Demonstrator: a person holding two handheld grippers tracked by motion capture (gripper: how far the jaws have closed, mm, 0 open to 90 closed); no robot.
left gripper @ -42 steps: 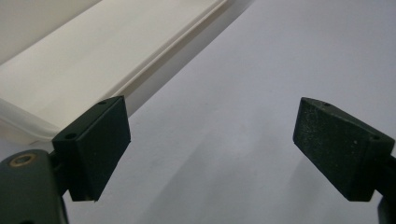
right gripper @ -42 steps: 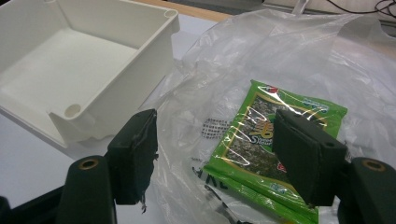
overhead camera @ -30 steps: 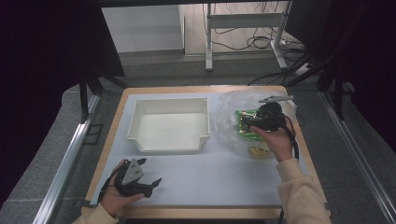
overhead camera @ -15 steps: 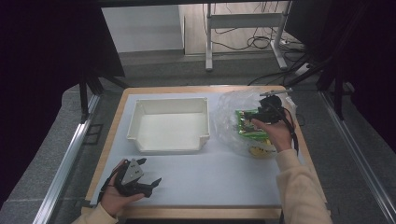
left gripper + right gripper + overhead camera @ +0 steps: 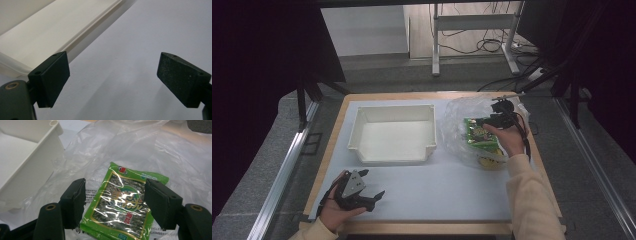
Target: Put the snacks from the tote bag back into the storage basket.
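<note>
From the high view, a white tray [image 5: 393, 134] sits in the middle of the surface [image 5: 447, 190], and nothing can be seen in it. To its right lies a clear plastic bag [image 5: 460, 125] with a green snack pack [image 5: 478, 133] in it. A yellow thing [image 5: 488, 162] peeks out at the near end of the bag; what it is cannot be told. The right tongs [image 5: 490, 121] are over the bag, right at the green pack. The left tongs [image 5: 374, 198] rest low near the front edge of the surface, well apart from the bag.

In the left gripper view, the left tongs [image 5: 112, 80] are wide apart with nothing between them. Under them is bare surface, and the side of the tray [image 5: 50, 37] is just beside them.

In the right gripper view, the right tongs [image 5: 113, 202] stand wide, one jaw on each side of the green snack pack [image 5: 125, 207]. The pack lies flat under the shiny plastic bag [image 5: 155, 152]. The jaws do not look like they press on it yet. A corner of the tray [image 5: 30, 155] is close by on the left.

The job looks like it is only starting. The pack is not picked up yet. It looks like it must be grabbed, pulled free of the bag and put in the tray.
</note>
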